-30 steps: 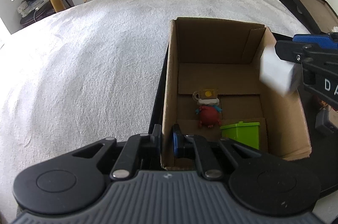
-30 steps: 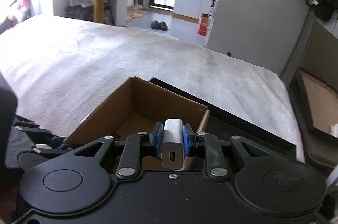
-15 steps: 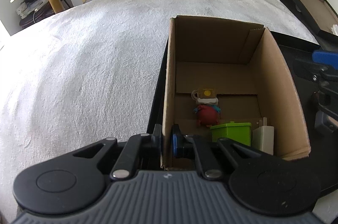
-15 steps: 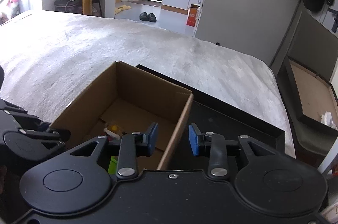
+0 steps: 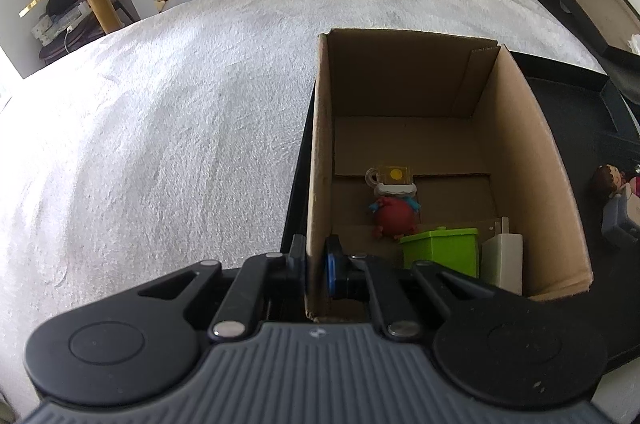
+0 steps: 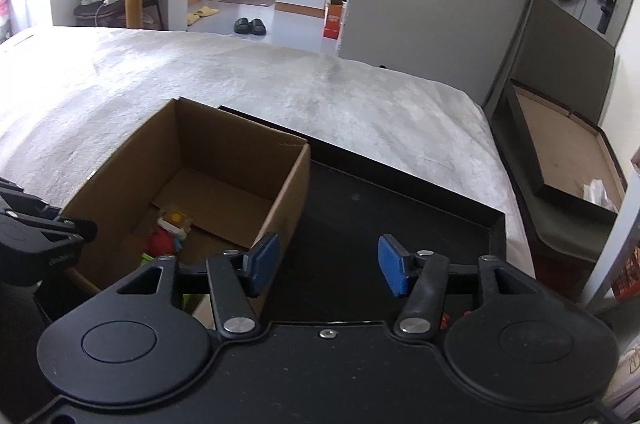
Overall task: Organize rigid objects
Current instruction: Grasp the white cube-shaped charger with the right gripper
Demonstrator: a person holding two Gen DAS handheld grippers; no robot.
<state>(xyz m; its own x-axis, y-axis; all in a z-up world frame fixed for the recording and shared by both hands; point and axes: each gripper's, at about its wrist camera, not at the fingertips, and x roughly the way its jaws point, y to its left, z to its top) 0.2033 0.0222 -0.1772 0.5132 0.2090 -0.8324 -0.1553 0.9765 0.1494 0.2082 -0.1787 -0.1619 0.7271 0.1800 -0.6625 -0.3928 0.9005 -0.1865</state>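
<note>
Brown-haired and lying on its side, the doll figure (image 5: 614, 197) rests on the black tray (image 5: 576, 127), outside the cardboard box (image 5: 532, 159) and just beyond its right wall. By my reading it is the next thing to be put away. From the left gripper (image 5: 316, 264) it lies far to the right with the whole box between, and its long axis seems to run roughly toward that camera, though the fisheye edge makes this uncertain.

The left gripper is clamped on the box's near left wall, one pad outside and one inside, so it is busy steadying the box. The right gripper (image 6: 328, 264) hangs over the tray with its jaws spread wide and nothing between them, just right of the box's right wall. The doll does not show in its own view, so it probably sits below or behind the fingers; the right hand is plainly the nearer one.

Inside the box, close ahead of the left gripper, stand a white charger (image 5: 502, 258), a green bin (image 5: 442, 250) and a red toy (image 5: 394, 216).
</note>
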